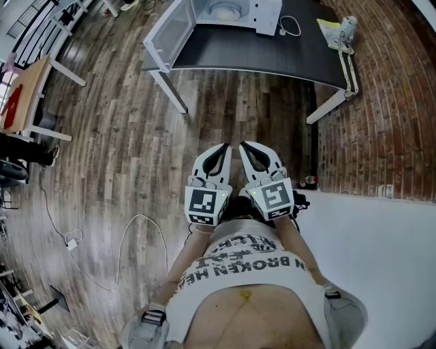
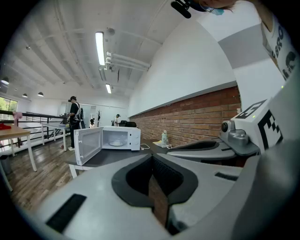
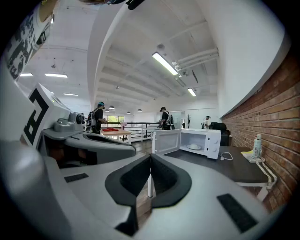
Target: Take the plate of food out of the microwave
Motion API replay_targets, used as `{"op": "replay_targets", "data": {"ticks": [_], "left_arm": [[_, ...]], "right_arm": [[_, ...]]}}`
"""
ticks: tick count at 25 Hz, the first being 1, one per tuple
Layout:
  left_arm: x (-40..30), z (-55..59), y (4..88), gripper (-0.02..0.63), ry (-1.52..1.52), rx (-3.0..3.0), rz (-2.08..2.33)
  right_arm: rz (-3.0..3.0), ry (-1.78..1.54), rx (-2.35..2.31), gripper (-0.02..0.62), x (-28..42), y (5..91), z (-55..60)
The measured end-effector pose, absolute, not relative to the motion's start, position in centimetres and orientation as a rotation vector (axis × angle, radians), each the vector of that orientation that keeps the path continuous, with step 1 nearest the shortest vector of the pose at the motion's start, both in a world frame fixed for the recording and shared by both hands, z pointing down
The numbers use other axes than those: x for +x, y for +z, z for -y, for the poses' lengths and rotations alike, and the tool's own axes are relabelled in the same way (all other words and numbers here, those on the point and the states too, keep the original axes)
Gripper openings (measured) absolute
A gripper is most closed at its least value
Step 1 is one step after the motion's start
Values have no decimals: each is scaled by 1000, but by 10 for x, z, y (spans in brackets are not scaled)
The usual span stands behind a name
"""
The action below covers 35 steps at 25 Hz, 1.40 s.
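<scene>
Left gripper and right gripper sit side by side, nearly touching, tucked in close against the person's belly and pointing forward over the wooden floor. Left gripper view: jaws pressed together, nothing between them. Right gripper view: same story, jaws closed tip to tip and empty. Looking out ahead now, well apart from both claws, a white microwave stands on a dark table, its door swung wide open to the left. Inside the cavity lies the plate, pale and round, with something light heaped on it; what the food is can't be made out from here. Off to the right runs a brick wall, alongside the table's far end.
</scene>
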State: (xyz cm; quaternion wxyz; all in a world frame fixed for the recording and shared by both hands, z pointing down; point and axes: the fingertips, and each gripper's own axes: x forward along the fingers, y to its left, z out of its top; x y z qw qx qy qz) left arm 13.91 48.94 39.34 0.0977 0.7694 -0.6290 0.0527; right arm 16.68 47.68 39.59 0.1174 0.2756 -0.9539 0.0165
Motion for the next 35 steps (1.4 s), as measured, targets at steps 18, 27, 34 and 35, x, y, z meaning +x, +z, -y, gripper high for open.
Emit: {"op": "replay_targets", "data": {"ticks": [18,27,34,35], "left_arm": [[153,-493,405,8,139,2209,1903],[121,-429,396,8,110,2274,1873],[84,-371,382,8,100,2358,1828],[79,-365,382,8,97,2365,1818]], "right_arm": [[2876,138,761,11,184,404,-462],[2885,93,821,11,152,394,-405],[2888,80,867,11,110,387,-356],[2884,83,874,11,105,388,-350]]}}
